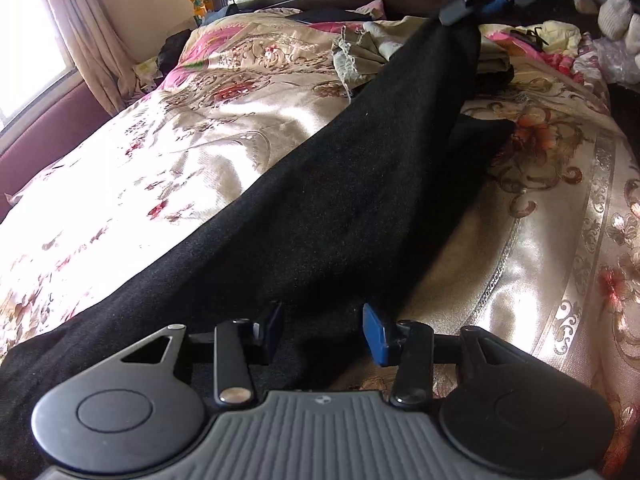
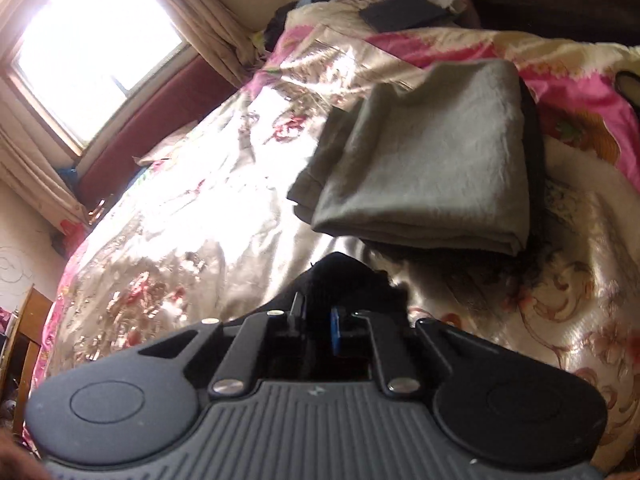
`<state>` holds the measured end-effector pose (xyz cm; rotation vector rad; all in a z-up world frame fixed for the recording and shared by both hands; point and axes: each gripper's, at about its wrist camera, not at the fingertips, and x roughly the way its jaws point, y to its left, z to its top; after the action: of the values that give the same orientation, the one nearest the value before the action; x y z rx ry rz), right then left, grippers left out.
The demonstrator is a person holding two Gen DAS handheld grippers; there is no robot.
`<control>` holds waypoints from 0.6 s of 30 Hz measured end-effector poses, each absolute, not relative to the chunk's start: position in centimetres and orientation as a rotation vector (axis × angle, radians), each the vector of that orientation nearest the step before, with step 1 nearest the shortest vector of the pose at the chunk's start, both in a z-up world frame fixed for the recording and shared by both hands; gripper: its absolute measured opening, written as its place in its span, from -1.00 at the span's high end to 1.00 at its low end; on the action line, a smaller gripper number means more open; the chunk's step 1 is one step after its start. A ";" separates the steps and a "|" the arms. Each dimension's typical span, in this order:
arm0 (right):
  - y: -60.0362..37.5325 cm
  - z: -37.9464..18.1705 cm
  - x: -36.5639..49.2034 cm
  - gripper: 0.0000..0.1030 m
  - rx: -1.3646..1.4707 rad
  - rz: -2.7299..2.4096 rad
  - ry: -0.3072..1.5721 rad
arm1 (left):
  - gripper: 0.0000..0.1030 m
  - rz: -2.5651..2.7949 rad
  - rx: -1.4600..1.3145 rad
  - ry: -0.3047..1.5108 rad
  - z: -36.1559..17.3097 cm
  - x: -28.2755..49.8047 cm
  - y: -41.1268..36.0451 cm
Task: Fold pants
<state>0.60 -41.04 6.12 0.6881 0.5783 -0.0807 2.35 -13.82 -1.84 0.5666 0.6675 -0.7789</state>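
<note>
Pants: my one pair of black pants (image 1: 328,200) lies on the floral bedspread (image 1: 180,152), stretched out long.
Long axis: in my left view it runs on a diagonal, from the near left corner by my claw up to the far right, where the end is lifted off the bed.
Far end: that raised tip hangs from my right claw (image 1: 460,10), seen small at the top of the left view.
Left claw: my left claw (image 1: 324,330) sits over the near end of the pants, its two fingers spread with black cloth lying between them; I cannot tell whether the pads press on it.
Right claw: in its own view my right claw (image 2: 316,320) has its fingers drawn almost together, pinching a bunch of the black cloth that bulges out just past the tips.
Other clothes: one folded grey-green garment (image 2: 424,168) rests on the bedspread beyond my right claw, apart from the pants.
Writing: none I can read; each claw's ribbed grey body carries a small pale mark, too tiny to make out.
Count: one pair of pants, two claws, one window (image 2: 96,40).
</note>
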 end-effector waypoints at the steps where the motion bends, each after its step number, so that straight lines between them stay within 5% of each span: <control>1: -40.8 6.8 0.3 0.78 0.696 -0.057 0.551 | -0.13 -0.775 0.559 0.667 -1.7 2.5 -13.7; 4: -41.9 4.7 0.0 0.78 0.740 -0.124 0.547 | -0.13 -0.766 0.539 0.668 -1.7 2.7 -13.3; 9: -44.5 -3.4 -0.3 0.76 0.911 -0.267 0.800 | -0.13 -0.773 0.553 0.699 -2.7 2.4 -13.2; 18: -43.8 0.5 -2.8 0.53 0.804 -0.340 0.716 | -0.13 -0.779 0.560 0.699 -2.8 2.3 -13.4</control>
<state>-2.81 -43.77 0.54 0.8035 0.7156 -0.3397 2.29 -13.38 -2.79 0.5599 0.6987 -0.7792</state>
